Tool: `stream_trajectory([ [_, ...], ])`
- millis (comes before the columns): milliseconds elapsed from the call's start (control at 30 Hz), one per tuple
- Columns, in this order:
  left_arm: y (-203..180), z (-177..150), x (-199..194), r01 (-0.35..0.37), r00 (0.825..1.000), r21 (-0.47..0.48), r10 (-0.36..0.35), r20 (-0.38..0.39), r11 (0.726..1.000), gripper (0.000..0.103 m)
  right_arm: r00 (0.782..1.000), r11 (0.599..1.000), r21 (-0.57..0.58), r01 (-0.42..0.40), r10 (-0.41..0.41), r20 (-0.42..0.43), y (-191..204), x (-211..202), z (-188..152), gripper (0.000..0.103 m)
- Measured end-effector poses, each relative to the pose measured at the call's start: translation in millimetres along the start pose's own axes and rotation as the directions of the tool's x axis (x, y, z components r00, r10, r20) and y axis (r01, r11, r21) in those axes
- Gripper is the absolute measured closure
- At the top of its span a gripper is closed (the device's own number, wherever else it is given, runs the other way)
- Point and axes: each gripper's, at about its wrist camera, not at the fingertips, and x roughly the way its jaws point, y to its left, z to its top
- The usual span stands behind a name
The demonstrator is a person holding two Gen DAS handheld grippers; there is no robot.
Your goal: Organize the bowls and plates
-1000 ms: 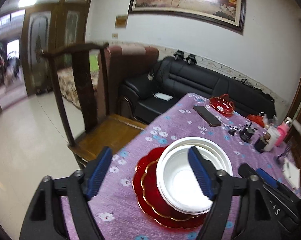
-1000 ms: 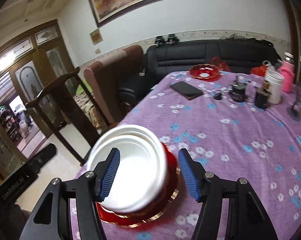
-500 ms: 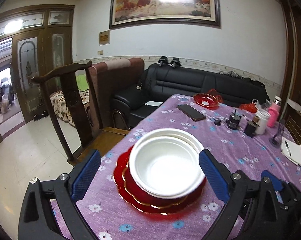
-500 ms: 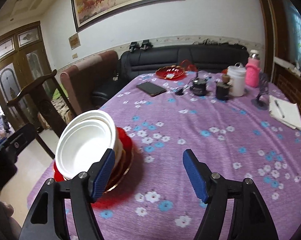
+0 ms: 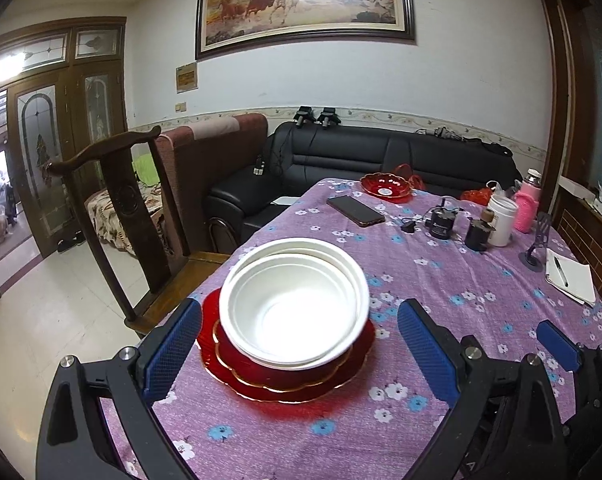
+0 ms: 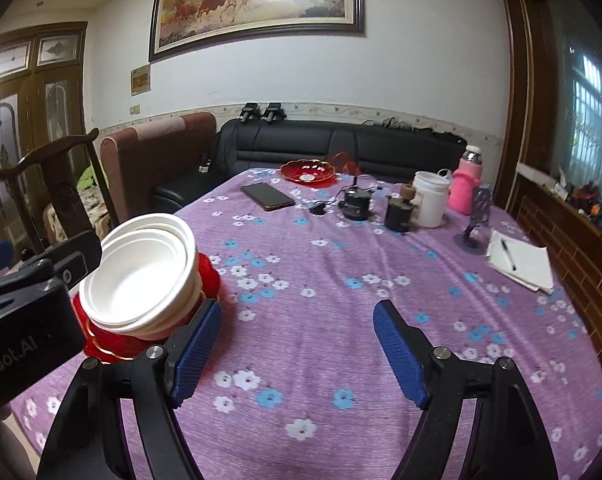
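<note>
One table (image 5: 481, 320) with a purple flowered cloth carries everything. Near its left front corner stands one stack: two red plates (image 5: 285, 376) with gold scalloped rims at the bottom, and on them nested white bowls (image 5: 297, 312); I count three rims, the inner ones sitting a little off-centre. One more red scalloped dish (image 5: 385, 187) lies alone at the far end of the table, well apart from the stack.

The left gripper (image 5: 299, 346) is spread wide, one blue pad on each side of the stack, and touches nothing. The right gripper (image 6: 297, 350) is also released and grasps nothing; its left pad is just beside the stack and the right pad is over bare cloth.

Smaller things, one of each: a white notepad (image 6: 521, 260) with a pen, a white jar (image 6: 431, 198), a pink bottle (image 6: 467, 186), a dark phone (image 6: 267, 196) lying flat.
</note>
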Motion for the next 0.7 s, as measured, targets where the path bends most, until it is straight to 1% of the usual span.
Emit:
stream_trajectory([
  [100, -7, -2, -2, 0.015, 1.0, 0.01, -0.015, 0.002, 1.0, 0.005, 1.0, 1.0, -0.004, 0.024, -0.024, -0.005, -5, 0, -2, 0.019],
  [267, -15, -5, -3, 0.029, 1.0, 0.022, -0.029, 0.008, 0.999, 0.005, 0.999, 0.999, 0.016, 0.037, -0.037, -0.03, -16, 4, -7, 0.019],
  [433, -22, -7, -5, 0.017, 0.999, 0.032, -0.018, 0.027, 0.999, 0.005, 0.998, 0.998, 0.03, 0.051, -0.05, -0.048, -25, 7, -12, 0.019],
  [700, -32, -11, -2, 0.021, 1.0, 0.06, -0.022, 0.014, 0.998, 0.005, 0.996, 0.997, 0.05, 0.064, -0.061, -0.06, -36, 9, -16, 0.018],
])
